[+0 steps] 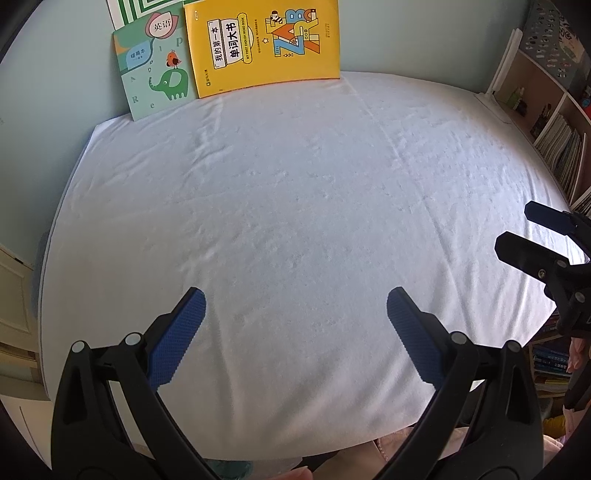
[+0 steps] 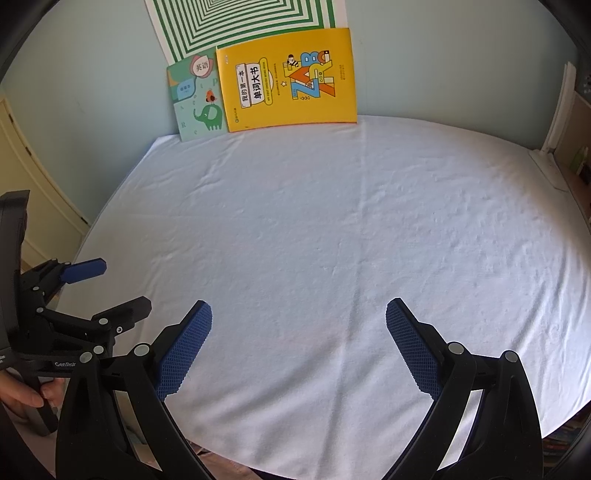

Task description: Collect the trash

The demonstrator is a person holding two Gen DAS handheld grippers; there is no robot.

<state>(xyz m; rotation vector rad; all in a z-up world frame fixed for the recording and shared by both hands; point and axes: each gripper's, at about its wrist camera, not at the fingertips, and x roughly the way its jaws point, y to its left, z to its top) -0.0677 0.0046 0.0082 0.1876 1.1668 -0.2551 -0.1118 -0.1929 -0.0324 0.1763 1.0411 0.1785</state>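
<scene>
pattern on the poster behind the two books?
Nested green and white stripes on the poster, clearest in the right wrist view.

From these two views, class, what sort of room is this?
Probably a child's bedroom or study corner: children's workbooks, yellow word book and green elephant book, lean on the wall behind a white-covered table, with a bookshelf alongside.

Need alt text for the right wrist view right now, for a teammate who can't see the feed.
The right tool hangs open and empty over a white cloth covering the table, with no trash in sight. A yellow book and a green book lean against the far wall, and the left tool, also open, shows at the left edge.
</scene>
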